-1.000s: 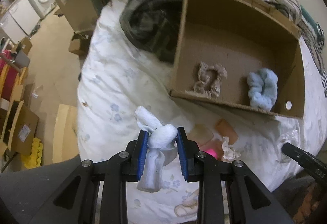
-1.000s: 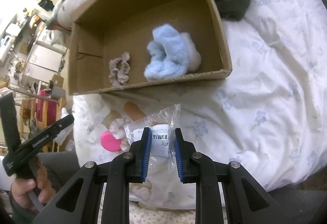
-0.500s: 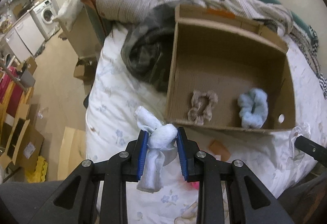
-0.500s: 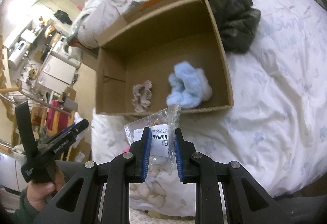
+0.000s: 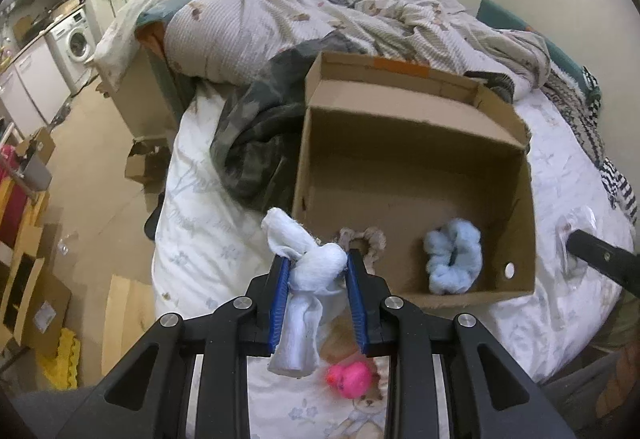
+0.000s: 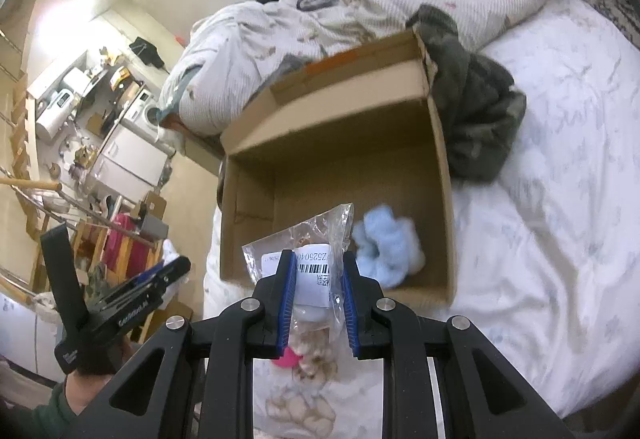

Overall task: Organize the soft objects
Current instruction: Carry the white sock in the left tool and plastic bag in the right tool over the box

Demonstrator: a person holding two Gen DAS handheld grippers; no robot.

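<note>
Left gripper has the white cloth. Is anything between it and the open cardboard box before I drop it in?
Nothing visible blocks it. The left gripper holds the white cloth just short of the cardboard box, whose top is open. Inside lie only a beige scrunchie and a blue scrunchie, with bare floor behind them.

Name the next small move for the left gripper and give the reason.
Probably carry it forward over the cardboard box and open. The left gripper is shut on the white cloth just short of the near wall, while a blue scrunchie already lies inside.
</note>
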